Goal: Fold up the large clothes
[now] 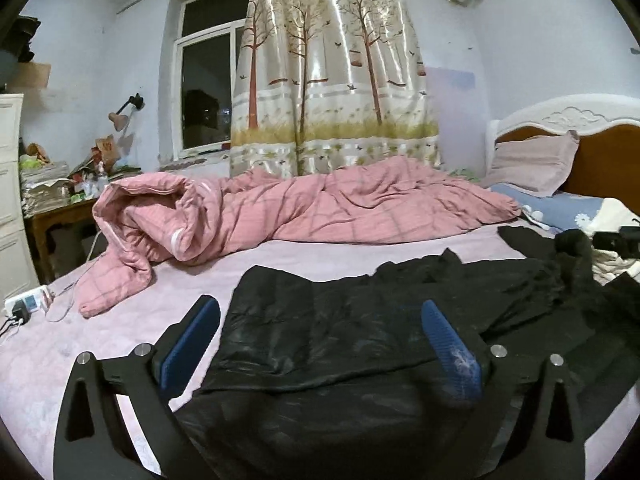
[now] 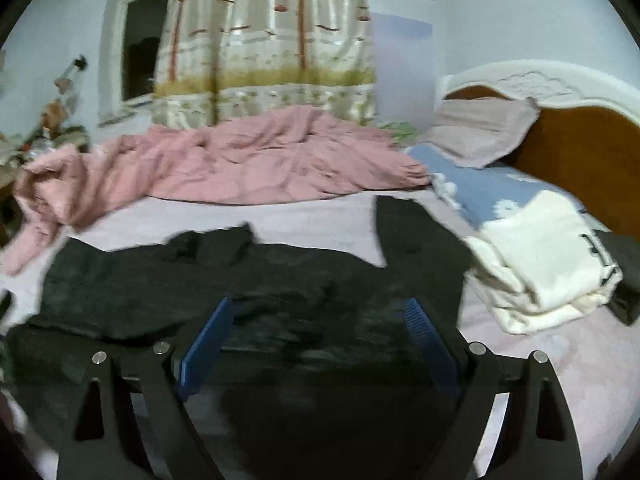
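A large black garment (image 1: pixel 360 320) lies spread on the pink bed sheet (image 1: pixel 120 320), part of it folded over. My left gripper (image 1: pixel 320 312) is open above the garment's left end, blue pads wide apart, nothing between them. In the right wrist view the same black garment (image 2: pixel 240 280) stretches across the bed, one part (image 2: pixel 412 232) reaching toward the pillows. My right gripper (image 2: pixel 320 308) is open over it and empty. That view is blurred.
A rumpled pink quilt (image 1: pixel 280 208) lies across the far side of the bed. A folded white garment (image 2: pixel 540 256) sits at the right near the blue pillow (image 2: pixel 488 192) and headboard (image 2: pixel 580 152). A power strip (image 1: pixel 28 304) lies at the left edge.
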Demonstrator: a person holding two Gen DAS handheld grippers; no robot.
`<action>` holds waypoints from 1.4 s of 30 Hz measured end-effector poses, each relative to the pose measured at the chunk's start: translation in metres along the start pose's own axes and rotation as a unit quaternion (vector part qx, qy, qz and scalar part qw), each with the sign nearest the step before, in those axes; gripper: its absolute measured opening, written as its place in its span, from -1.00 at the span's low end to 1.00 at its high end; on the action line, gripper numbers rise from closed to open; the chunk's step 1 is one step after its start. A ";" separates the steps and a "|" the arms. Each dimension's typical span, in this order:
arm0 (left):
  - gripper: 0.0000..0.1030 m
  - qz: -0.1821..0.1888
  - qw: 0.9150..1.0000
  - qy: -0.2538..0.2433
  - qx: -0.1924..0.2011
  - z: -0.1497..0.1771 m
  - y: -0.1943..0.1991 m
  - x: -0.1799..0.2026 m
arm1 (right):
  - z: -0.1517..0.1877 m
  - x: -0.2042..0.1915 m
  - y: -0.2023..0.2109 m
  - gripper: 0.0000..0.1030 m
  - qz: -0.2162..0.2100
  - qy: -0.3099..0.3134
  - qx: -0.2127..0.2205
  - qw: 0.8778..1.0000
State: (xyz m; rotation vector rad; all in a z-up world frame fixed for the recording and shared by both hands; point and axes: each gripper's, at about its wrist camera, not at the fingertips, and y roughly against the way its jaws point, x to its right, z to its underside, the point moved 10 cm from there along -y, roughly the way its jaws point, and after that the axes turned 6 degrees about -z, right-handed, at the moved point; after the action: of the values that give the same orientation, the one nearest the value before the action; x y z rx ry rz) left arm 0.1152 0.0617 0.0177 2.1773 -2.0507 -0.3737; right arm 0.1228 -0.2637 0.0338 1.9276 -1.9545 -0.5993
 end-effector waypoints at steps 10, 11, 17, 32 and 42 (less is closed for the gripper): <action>0.95 0.018 0.999 0.024 -0.030 0.012 0.002 0.013 | -0.019 -0.033 -0.015 0.74 -0.056 -0.004 -0.003 0.998; 0.95 0.017 0.999 0.023 -0.032 0.013 0.002 0.015 | -0.024 -0.035 -0.015 0.74 -0.062 -0.011 0.003 0.998; 0.95 0.026 0.998 0.035 -0.043 0.017 -0.001 0.019 | -0.035 -0.038 -0.014 0.74 -0.061 -0.011 0.014 0.998; 0.95 0.029 0.999 0.025 -0.030 0.016 0.005 0.031 | 0.011 -0.014 -0.002 0.74 -0.013 0.025 -0.004 1.000; 0.95 0.012 0.998 0.014 -0.062 0.032 -0.019 0.027 | -0.037 0.061 0.011 0.74 0.044 0.014 0.053 0.998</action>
State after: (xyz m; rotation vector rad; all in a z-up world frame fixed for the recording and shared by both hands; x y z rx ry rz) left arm 0.1262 0.0383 -0.0204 2.0733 -1.9794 -0.4525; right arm 0.1307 -0.3268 0.0674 1.8876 -2.0801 -0.4503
